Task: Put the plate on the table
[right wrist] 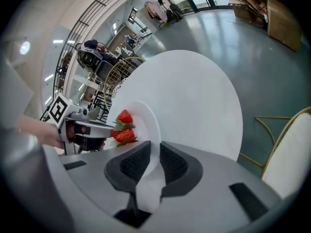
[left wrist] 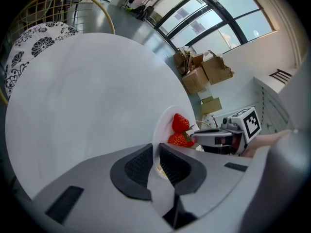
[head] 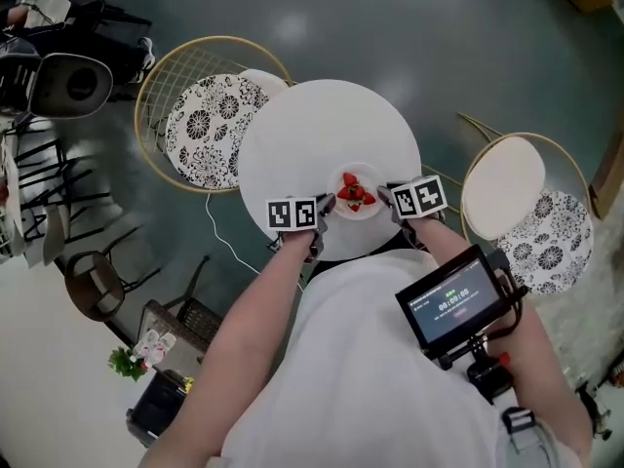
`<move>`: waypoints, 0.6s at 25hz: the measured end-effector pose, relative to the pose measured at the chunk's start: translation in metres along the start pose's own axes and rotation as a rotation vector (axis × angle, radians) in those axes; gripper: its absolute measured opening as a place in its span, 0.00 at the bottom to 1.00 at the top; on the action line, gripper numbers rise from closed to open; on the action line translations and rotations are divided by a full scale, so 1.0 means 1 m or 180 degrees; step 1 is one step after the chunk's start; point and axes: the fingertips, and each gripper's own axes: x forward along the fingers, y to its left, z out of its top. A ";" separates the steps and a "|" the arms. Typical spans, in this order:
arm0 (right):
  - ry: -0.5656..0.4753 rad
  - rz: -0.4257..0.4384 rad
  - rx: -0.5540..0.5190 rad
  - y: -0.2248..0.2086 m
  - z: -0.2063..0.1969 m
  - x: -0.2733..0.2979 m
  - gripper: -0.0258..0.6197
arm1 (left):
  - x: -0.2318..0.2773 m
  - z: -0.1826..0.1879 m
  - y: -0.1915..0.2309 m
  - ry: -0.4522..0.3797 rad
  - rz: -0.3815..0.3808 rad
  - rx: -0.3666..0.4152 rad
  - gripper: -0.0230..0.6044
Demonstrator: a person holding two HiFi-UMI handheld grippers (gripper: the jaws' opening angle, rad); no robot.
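Clamping plate (head: 362, 214) rim: left hand-held gripper (head: 327, 206), right hand-held gripper (head: 387, 199); strawberries (head: 356, 193) inside.

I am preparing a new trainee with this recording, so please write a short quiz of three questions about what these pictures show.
1. True or false: the left tool and the right tool each grip the rim of the white plate.
2. What lies on the plate? A) strawberries B) grapes C) bread rolls
3. Fill in the missing word: the white table has a ____ top.

Key: 1 true; 2 A; 3 round.
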 end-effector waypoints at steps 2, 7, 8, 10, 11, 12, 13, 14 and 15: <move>-0.0044 -0.0038 -0.0017 -0.004 0.012 -0.002 0.10 | 0.003 0.013 -0.002 -0.0018 0.0047 0.0026 0.08; -0.0158 -0.0171 -0.0049 -0.011 0.029 -0.005 0.10 | 0.009 0.031 -0.003 -0.0035 0.0257 0.0163 0.09; -0.0168 -0.0207 -0.0076 -0.012 0.029 -0.004 0.10 | 0.011 0.032 -0.001 -0.0020 0.0328 0.0201 0.09; -0.0177 -0.0262 -0.0134 -0.014 0.031 -0.003 0.10 | 0.014 0.036 0.001 0.0018 0.0466 0.0266 0.09; -0.0181 -0.0273 -0.0158 -0.016 0.033 -0.002 0.10 | 0.016 0.040 0.002 0.0038 0.0528 0.0299 0.09; -0.0187 -0.0274 -0.0181 -0.018 0.035 -0.003 0.11 | 0.018 0.044 0.002 0.0057 0.0585 0.0338 0.09; -0.0192 -0.0270 -0.0205 -0.019 0.036 -0.004 0.11 | 0.019 0.046 0.002 0.0075 0.0635 0.0380 0.09; -0.0195 -0.0269 -0.0233 -0.020 0.036 -0.006 0.11 | 0.019 0.046 0.000 0.0092 0.0675 0.0416 0.10; -0.0194 -0.0275 -0.0267 -0.020 0.035 -0.009 0.11 | 0.018 0.045 -0.003 0.0105 0.0706 0.0447 0.10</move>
